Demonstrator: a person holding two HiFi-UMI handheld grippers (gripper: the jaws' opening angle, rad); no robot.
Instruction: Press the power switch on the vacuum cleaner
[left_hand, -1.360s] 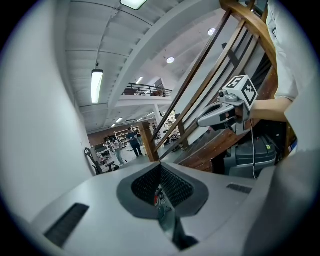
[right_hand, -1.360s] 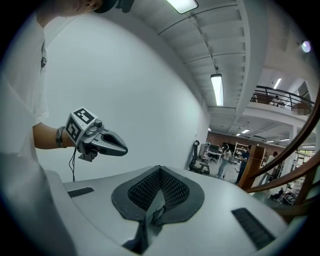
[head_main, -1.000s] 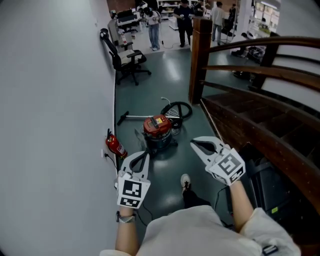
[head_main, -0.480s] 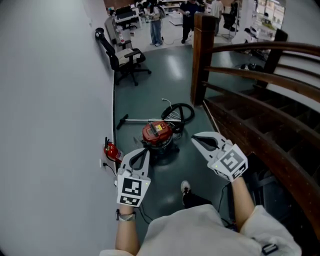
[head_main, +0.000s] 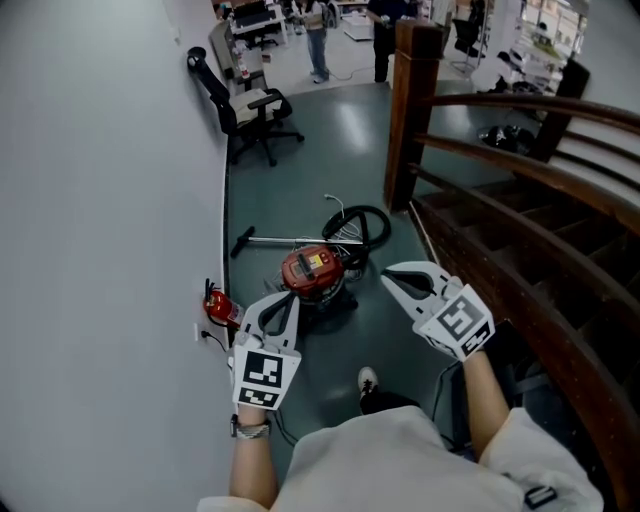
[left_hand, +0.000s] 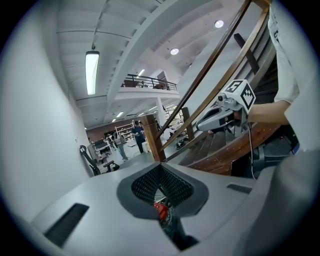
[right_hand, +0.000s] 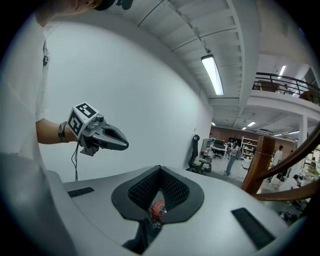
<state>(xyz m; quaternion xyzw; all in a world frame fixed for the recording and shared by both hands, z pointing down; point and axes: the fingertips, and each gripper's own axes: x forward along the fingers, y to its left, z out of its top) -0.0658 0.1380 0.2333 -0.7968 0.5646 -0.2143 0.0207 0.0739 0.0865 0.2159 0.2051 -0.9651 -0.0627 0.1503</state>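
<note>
Approach is the step in hand, by my reading: the vacuum cleaner (head_main: 312, 272) sits on the dark green floor (head_main: 300, 180) at 12 o'clock from the person, well apart from both tools, and nothing touches it. Left tongs (head_main: 281, 303) hang at about 11 o'clock and right tongs (head_main: 392, 283) at about 1 o'clock, each clenched tip to tip on nothing. Through the slit between the ribbed black pads (right_hand: 142, 190), each gripper view shows only a sliver of the red machine far off. It is a squat drum with a glossy red domed lid over a dark body. A pale patch sits on the lid, but the switch itself is too small to pick out. A black ribbed hose (head_main: 362, 221) coils at its 1 o'clock side, and a thin metal wand (head_main: 285, 240) lies flat at its 11 o'clock. The next move likely calls for closing in and stooping, then bringing one closed tip squarely down onto the switch, since a smooth hard lid could let it skid.
</note>
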